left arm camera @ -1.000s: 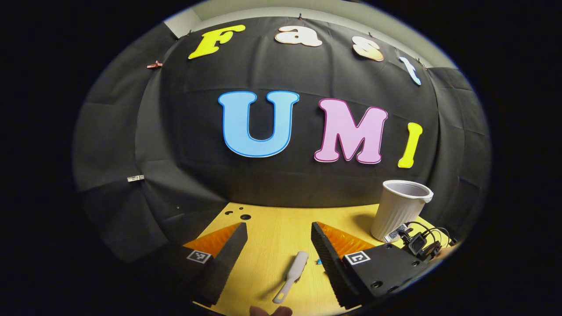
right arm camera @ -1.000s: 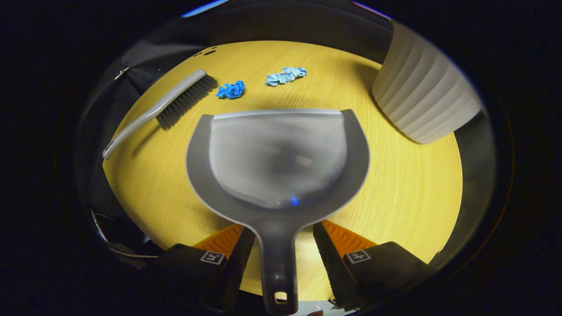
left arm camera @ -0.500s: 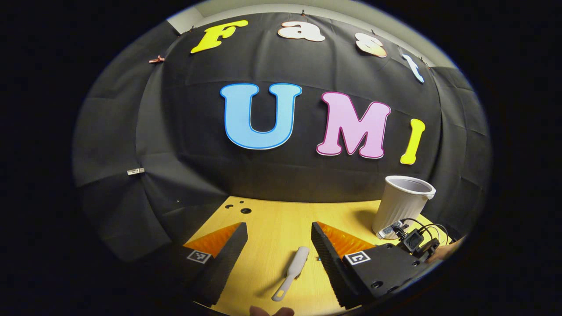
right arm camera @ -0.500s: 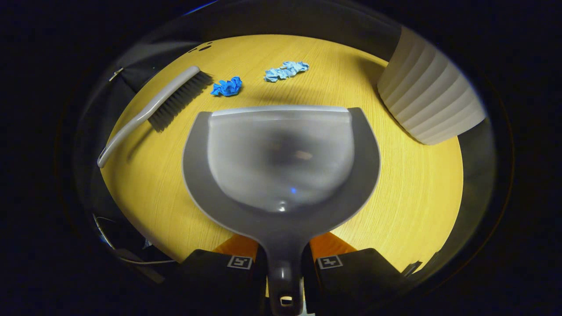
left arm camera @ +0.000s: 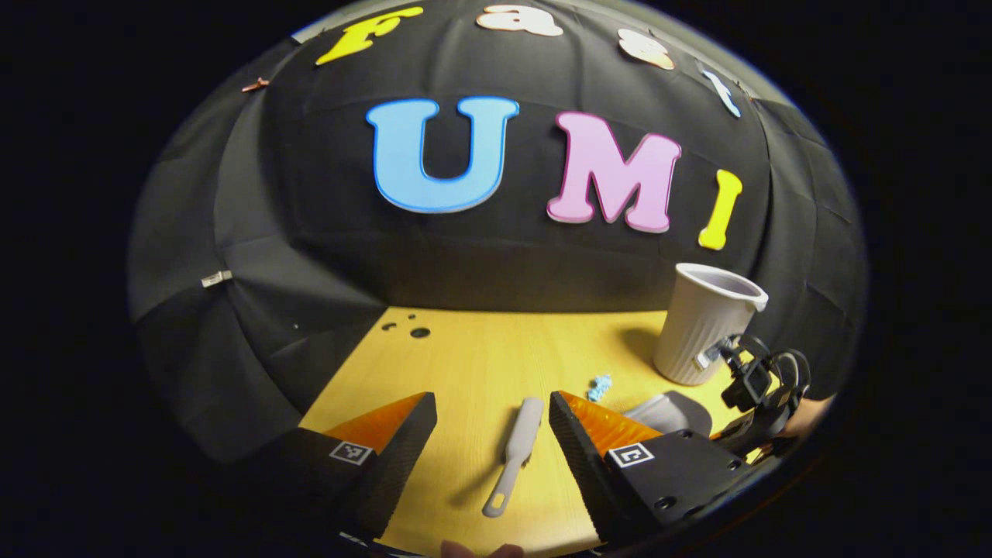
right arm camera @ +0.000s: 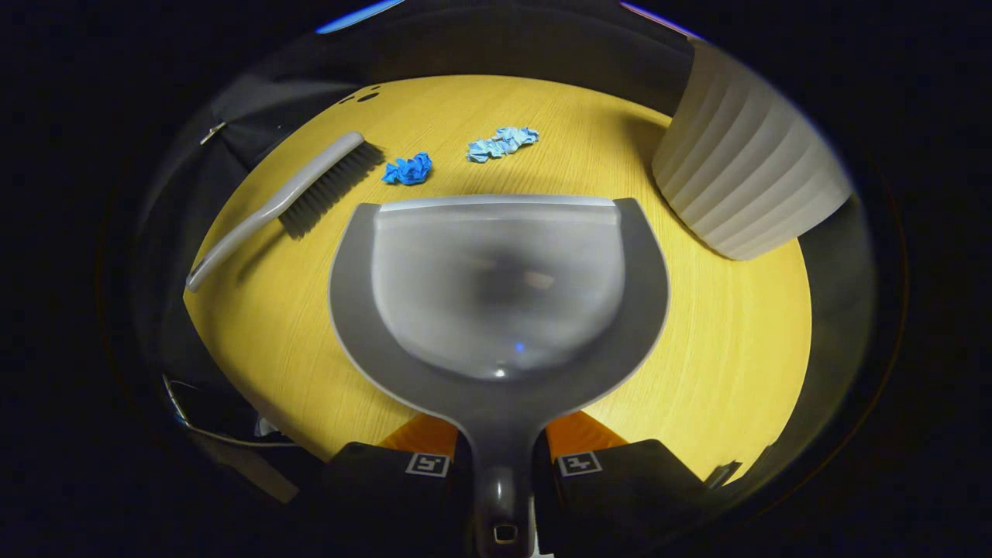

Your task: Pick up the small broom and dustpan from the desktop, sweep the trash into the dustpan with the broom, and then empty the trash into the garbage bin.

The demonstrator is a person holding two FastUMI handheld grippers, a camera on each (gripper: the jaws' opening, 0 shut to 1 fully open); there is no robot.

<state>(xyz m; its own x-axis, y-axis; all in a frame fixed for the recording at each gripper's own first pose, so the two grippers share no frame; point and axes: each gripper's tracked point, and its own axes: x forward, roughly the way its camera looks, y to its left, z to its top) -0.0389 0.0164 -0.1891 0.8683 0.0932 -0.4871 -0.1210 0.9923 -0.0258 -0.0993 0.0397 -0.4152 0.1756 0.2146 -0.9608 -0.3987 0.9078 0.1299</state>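
- Grey-handled broom (left arm camera: 513, 453) lies on the desktop (left arm camera: 473, 364) between my left gripper (left arm camera: 492, 434)'s wide-open, empty jaws, closer to the right finger, long axis roughly along my approach, handle end nearest me.
- My right gripper (right arm camera: 500, 473) is clamped on the dustpan (right arm camera: 496, 294)'s handle.
- Blue trash (right arm camera: 408, 169) lies just beyond the pan's lip.

Booth with a wooden counter

Yellow wood-grain counter (left arm camera: 473, 364) at lower centre, small holes (left arm camera: 419, 332) near its far left corner; black cloth wall (left arm camera: 325, 232) behind, a clip (left arm camera: 216, 277) at left.
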